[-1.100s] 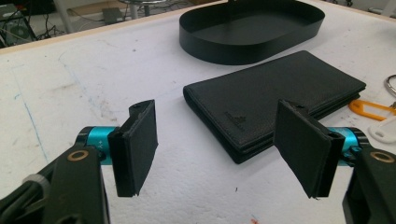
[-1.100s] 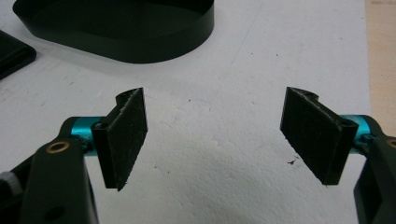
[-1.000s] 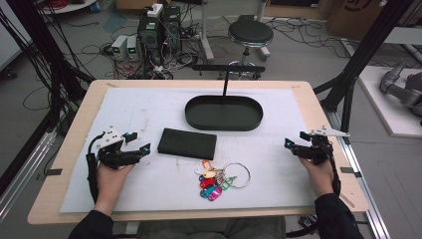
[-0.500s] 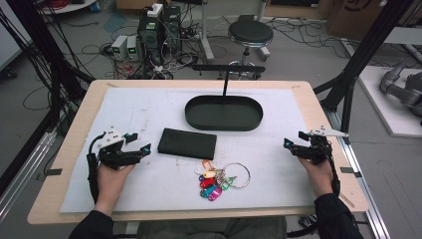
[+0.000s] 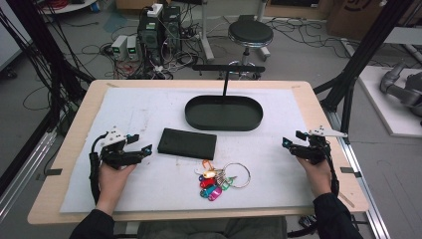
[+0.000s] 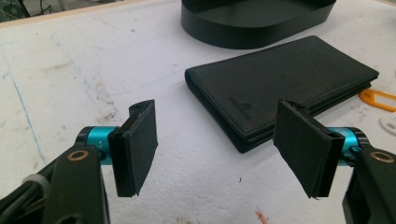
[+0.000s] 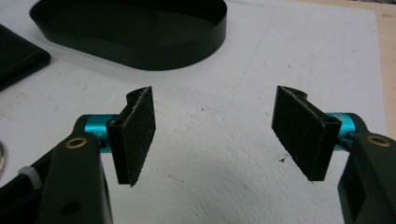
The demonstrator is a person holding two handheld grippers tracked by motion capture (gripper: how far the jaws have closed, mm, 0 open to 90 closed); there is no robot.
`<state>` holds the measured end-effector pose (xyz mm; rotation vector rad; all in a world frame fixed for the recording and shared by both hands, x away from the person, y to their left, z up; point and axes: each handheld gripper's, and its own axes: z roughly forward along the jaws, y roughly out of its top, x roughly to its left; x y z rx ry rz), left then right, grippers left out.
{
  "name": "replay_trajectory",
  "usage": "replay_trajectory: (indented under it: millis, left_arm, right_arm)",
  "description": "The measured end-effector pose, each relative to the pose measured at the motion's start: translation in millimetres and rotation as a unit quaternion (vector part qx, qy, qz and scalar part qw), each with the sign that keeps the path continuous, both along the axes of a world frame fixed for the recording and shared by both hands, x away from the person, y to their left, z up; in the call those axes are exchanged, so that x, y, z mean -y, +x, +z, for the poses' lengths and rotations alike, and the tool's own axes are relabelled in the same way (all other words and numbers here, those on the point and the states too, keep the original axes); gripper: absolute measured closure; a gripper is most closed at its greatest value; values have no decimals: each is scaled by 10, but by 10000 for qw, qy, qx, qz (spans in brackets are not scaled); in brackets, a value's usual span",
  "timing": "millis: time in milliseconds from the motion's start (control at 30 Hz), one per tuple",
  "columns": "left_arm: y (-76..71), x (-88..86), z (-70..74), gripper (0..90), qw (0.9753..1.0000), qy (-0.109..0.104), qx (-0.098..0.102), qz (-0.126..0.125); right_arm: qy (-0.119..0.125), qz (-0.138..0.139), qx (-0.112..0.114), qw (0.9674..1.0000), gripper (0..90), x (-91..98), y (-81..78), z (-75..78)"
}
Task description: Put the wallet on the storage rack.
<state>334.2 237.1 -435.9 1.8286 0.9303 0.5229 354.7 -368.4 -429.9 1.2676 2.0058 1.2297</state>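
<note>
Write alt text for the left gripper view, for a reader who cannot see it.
The left gripper holds its two black padded jaws wide open above a white table cover, nothing between them. Just beyond lies a closed black leather wallet, with a black oval tray behind it and an orange key tag at the right edge.

wallet [image 7: 18, 58]: cut by right gripper view's left edge | tray [image 6: 254, 21]: top cropped, left gripper view

Evenly lit from overhead, soft faint shadows on the white worktop [image 5: 149, 107]; high view slightly soft and grainy; gripper views sharp mid-field, mildly blurred at near edges.
</note>
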Motion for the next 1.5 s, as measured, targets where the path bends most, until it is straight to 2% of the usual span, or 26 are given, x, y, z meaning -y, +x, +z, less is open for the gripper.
replay_trajectory:
  millis: [100,333,433,467,500,567,633,800,833,933,967,1000,1033,1133,1333,1367,1400,1433,1467,1500]
  left_arm:
    - [15,-6,-31,306,9999,-31,-109,26]
    - [44,-10,-62,306,9997,-31,-241,59]
    - [54,-8,-75,306,9995,-59,-301,88]
    - [54,-8,-75,306,9995,-59,-301,88]
    - [54,-8,-76,306,9994,-75,-321,92]
    - [55,-9,-75,306,9994,-70,-329,86]
    - [56,-7,-76,306,9994,-88,-322,88]
    - [59,-10,-78,306,9994,-83,-331,87]
    - [62,-9,-79,306,9994,-83,-329,85]
    - [65,-9,-82,305,9994,-69,-324,91]
    - [66,-9,-83,305,9994,-78,-319,98]
    - [67,-9,-83,305,9994,-93,-317,97]
    - [67,-8,-84,306,9994,-95,-310,108]
    - [67,-13,-84,306,9994,-90,-305,113]
    - [63,-29,-79,306,9995,-57,-290,122]
    - [62,-31,-78,306,9995,-58,-287,127]
    - [62,-34,-78,306,9995,-44,-290,120]
    - [62,-35,-78,305,9995,-38,-295,118]
    - [61,-35,-78,305,9995,-36,-301,114]
    - [61,-29,-79,305,9995,-37,-302,104]
  right_arm:
    - [147,123,57,9998,339,-60,-3,23]
    - [194,374,120,9990,363,-255,8,76]
    - [252,582,111,9979,375,-437,44,129]
    - [252,582,111,9979,375,-437,44,129]
    - [259,681,112,9973,391,-538,64,157]
    - [267,749,113,9968,400,-586,72,167]
    - [193,870,80,9960,411,-731,96,189]
    - [189,1031,45,9945,434,-914,165,204]
    - [261,1107,-29,9935,439,-1013,211,192]
    - [354,1158,-148,9925,440,-1116,262,172]
    - [419,1241,-232,9911,442,-1222,313,151]
    - [419,1241,-232,9911,442,-1222,313,151]
    - [422,1261,-309,9906,443,-1330,359,138]
    - [407,1306,-352,9900,443,-1431,411,127]
    - [92,1434,-520,9883,451,-1753,522,101]
    - [8,1485,-614,9870,454,-1850,559,73]
    - [8,1485,-614,9870,454,-1850,559,73]
    - [-45,1511,-768,9855,454,-1940,592,31]
    - [-45,1511,-768,9855,454,-1940,592,31]
    - [-78,1555,-895,9837,452,-2014,629,-12]
